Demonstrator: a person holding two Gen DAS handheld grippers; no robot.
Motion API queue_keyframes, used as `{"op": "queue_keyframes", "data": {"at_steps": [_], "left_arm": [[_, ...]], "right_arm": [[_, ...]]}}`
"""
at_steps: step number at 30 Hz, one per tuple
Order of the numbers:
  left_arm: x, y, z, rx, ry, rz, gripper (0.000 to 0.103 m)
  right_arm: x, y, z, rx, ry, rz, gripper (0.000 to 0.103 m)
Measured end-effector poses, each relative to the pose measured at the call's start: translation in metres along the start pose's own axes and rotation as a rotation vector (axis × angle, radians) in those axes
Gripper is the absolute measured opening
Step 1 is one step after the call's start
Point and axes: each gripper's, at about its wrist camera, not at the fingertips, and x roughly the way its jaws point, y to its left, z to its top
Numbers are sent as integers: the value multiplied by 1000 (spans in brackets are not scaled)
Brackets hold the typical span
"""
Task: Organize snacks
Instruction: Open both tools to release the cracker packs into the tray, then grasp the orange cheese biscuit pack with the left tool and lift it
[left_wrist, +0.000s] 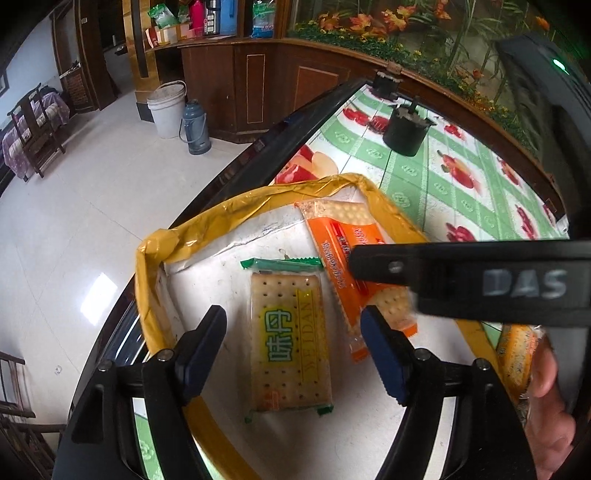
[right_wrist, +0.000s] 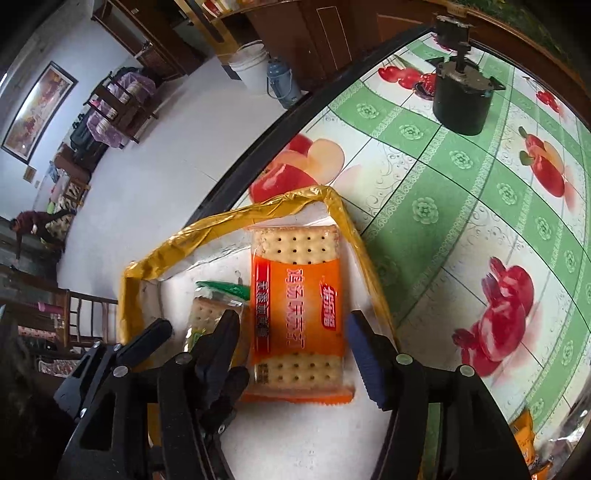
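Fruit-patterned tablecloth (left_wrist: 424, 177) covers the table, where a yellow-rimmed white tray (left_wrist: 229, 218) holds two cracker packs. Left gripper (left_wrist: 293, 354) hovers open astride the green pack (left_wrist: 290, 343); right gripper (right_wrist: 291, 350) stands open around the orange pack (right_wrist: 297, 314), gripping nothing

Pretty bright, even daylight in both views, no hard shadows. The white floor tiles (left_wrist: 92, 295) throw back a blown-out glare patch, and the yellow tape (right_wrist: 207, 229) on the box rim shines too. Heavy fisheye bend: the table edge (left_wrist: 229, 166) curves hard, corners go black. The dark bar (left_wrist: 480, 280) crossing the left view is smeared with motion blur.
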Motion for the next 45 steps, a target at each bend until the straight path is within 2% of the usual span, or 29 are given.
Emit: {"op": "queue_keyframes", "data": {"at_steps": [4, 8, 13, 17, 19, 22, 24, 27, 31, 34, 42, 45], "left_arm": [[-19, 5, -7, -9, -24, -8, 75], [-40, 13, -19, -41, -49, -19, 75], [-62, 20, -36, -57, -70, -11, 75], [-75, 22, -46, -79, -82, -7, 75], [-80, 22, -50, -86, -91, -3, 75], [-88, 22, -55, -94, -98, 2, 75], [-94, 19, -59, -91, -101, -1, 75], [-102, 12, -65, -71, -103, -8, 75], [-106, -5, -73, -44, -93, -45, 75], [-107, -28, -80, -2, -80, -81, 75], [-94, -125, -90, 224, -1, -219, 75], [-84, -157, -91, 295, 40, -269, 80]], "right_arm": [[-27, -12, -17, 20, -42, 59, 65], [-45, -26, -58, 13, -30, 104, 65], [-36, -25, -125, -34, 88, 166, 65], [-21, -2, -159, -54, 153, 205, 66], [-17, 10, -170, -79, 156, 205, 66], [-8, 37, -180, -122, 198, 257, 66], [-6, 54, -184, -166, 193, 254, 66], [-21, 57, -183, -174, 139, 270, 66], [-46, 38, -184, -149, 69, 251, 66], [-65, 5, -195, -67, 15, 223, 66], [-103, -111, -247, 293, -96, 136, 66], [-116, -140, -267, 399, -129, 108, 66]]}}
